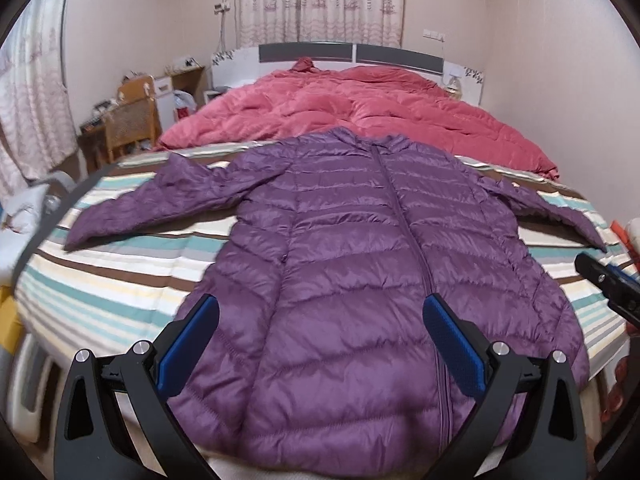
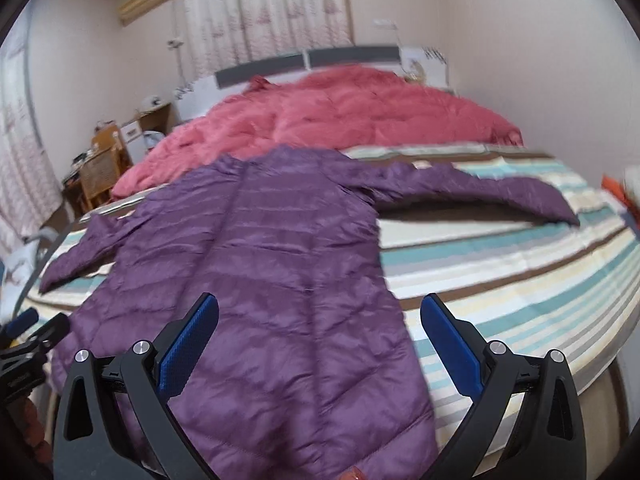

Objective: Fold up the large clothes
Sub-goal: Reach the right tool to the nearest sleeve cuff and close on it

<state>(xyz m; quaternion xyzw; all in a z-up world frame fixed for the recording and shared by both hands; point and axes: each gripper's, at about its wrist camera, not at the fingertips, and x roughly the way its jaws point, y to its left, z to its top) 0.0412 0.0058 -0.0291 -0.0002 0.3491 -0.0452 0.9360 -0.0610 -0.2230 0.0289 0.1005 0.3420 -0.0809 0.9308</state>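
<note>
A purple quilted down jacket [image 1: 360, 240] lies flat and face up on the striped bedsheet [image 1: 120, 280], zipped, both sleeves spread out to the sides. It also shows in the right wrist view [image 2: 260, 260]. My left gripper [image 1: 322, 312] is open and empty, held above the jacket's lower left half. My right gripper [image 2: 320, 312] is open and empty above the jacket's lower right edge. The right gripper also shows at the right edge of the left wrist view [image 1: 608, 280]. The left gripper shows at the left edge of the right wrist view [image 2: 28, 340].
A pink quilt [image 1: 360, 108] is bunched at the head of the bed below the headboard [image 1: 348, 54]. A wooden chair [image 1: 128, 128] and a cluttered desk stand left of the bed. Curtains hang behind. Striped sheet [image 2: 500, 260] lies bare to the jacket's right.
</note>
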